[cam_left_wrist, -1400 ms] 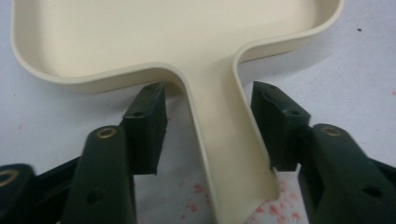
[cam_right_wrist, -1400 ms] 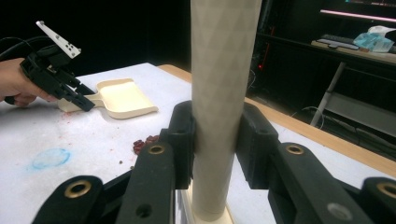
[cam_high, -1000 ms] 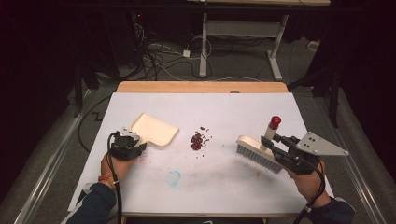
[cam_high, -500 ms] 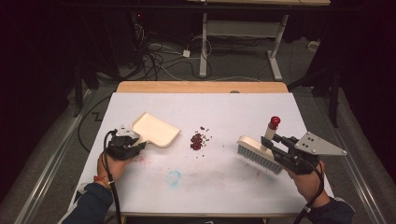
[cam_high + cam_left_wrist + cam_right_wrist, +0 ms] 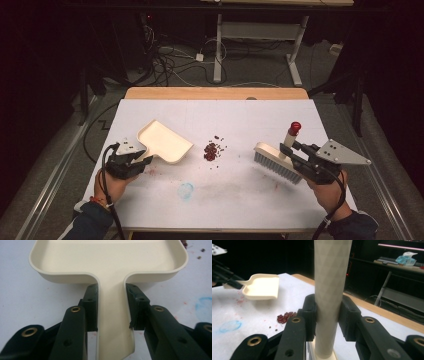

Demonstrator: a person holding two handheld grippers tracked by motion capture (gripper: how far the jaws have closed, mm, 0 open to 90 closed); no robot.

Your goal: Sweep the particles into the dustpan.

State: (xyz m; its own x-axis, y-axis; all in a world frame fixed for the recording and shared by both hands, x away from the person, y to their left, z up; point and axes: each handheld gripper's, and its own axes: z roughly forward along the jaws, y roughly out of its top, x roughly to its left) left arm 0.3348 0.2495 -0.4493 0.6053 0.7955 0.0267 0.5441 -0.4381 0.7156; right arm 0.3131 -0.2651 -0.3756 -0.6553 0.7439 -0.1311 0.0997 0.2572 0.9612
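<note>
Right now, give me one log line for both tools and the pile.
left tool: shut on dustpan handle | right tool: shut on brush handle | red bits: between them, unswept

On the table (image 5: pixel 350 125), beans (image 5: pixel 212 150) lie between dustpan (image 5: pixel 165 142) and brush (image 5: pixel 276 161).

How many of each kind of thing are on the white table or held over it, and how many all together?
Dustpan: 1
Brush: 1
Pile of red beans: 1
Gripper: 2, the left gripper and the right gripper
Total: 5
</note>
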